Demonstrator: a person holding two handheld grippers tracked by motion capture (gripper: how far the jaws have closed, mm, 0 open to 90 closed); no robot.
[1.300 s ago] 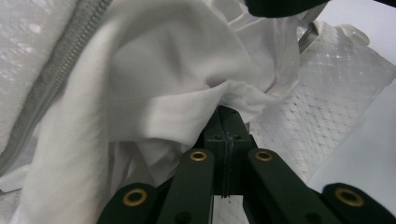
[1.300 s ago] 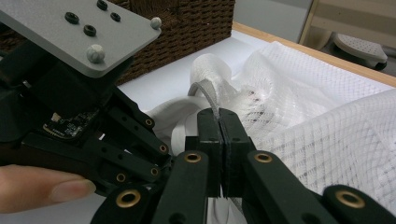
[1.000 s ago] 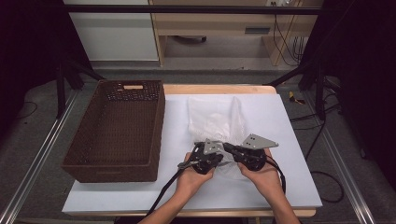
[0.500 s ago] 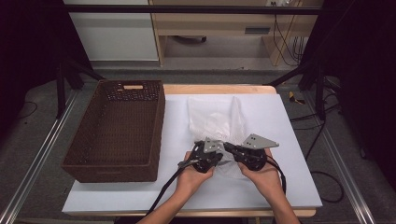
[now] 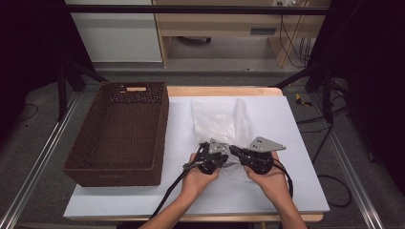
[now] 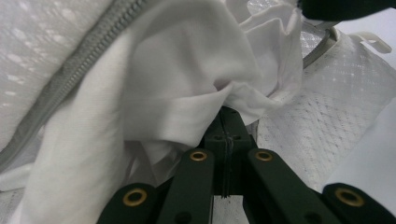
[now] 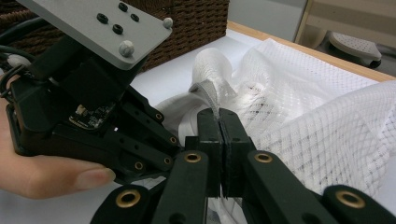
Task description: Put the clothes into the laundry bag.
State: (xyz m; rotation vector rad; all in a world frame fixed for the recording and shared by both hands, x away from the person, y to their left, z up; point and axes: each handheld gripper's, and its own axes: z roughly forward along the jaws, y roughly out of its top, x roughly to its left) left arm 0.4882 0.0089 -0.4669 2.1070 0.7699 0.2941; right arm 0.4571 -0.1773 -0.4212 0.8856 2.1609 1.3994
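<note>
Here both grippers meet near the table's [image 5: 296, 143] front edge: the left gripper [image 6: 226, 122] pinches the white cloth [image 6: 154, 88], the right gripper [image 7: 219, 122] pinches the mesh bag's [image 7: 299, 107] zipper edge [image 7: 211, 95].

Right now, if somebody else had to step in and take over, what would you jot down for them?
Left hand-held gripper: shut on the white cloth.
Right hand-held gripper: shut on the grey zipper edge of the mesh laundry bag.
Bag lies on the white table, right of the brown wicker basket; the cloth sits at the bag's near opening.
Done: both grips are set.
Left: probably work the cloth through the opening; which way, I cannot tell.
</note>
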